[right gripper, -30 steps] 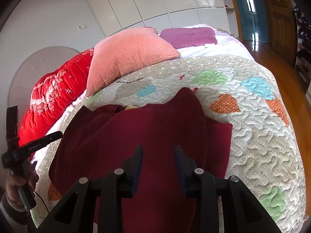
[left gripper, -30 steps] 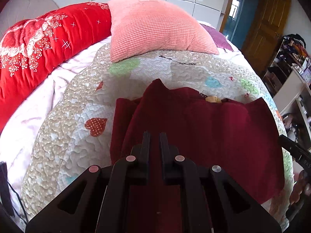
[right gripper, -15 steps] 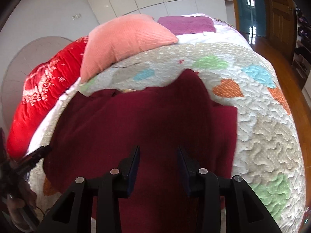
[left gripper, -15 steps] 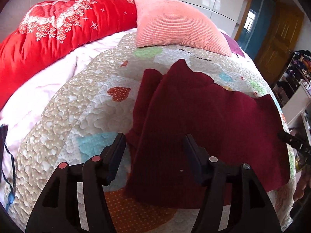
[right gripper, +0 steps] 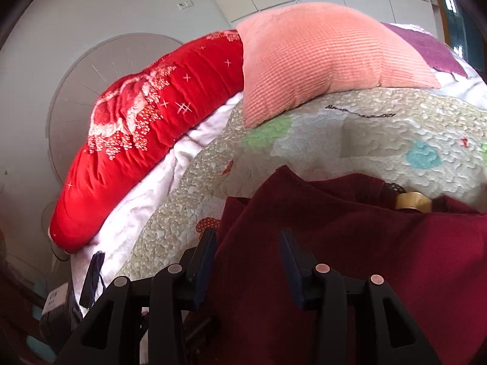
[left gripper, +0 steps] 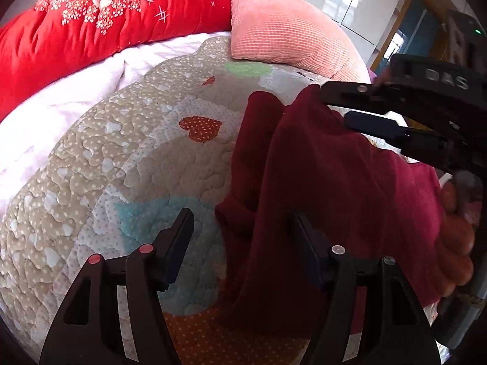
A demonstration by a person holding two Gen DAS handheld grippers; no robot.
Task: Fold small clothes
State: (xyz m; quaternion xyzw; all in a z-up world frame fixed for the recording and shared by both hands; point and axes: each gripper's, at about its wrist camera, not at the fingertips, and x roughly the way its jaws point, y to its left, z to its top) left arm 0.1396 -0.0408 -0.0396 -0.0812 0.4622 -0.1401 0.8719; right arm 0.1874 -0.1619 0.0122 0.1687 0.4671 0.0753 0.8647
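A dark red garment (left gripper: 328, 182) lies partly folded on the patchwork quilt (left gripper: 127, 164), with a folded sleeve along its left side. My left gripper (left gripper: 243, 231) is open, its jaws spread over the garment's left edge and sleeve cuff. My right gripper (right gripper: 248, 243) is open, low over the garment's (right gripper: 350, 258) left part; in the left wrist view it reaches across the garment's far side (left gripper: 392, 112). A yellowish label (right gripper: 412, 202) shows at the collar.
A pink ribbed pillow (left gripper: 289, 36) and a red flowered duvet (left gripper: 91, 24) lie at the head of the bed, with a white sheet (left gripper: 61, 100) on the left. A purple cloth (right gripper: 426, 45) lies behind the pillow. White wardrobe doors stand behind.
My left gripper opened, let go of the garment and shifted left to its sleeve edge. My right gripper swung left across the garment and opened wider.
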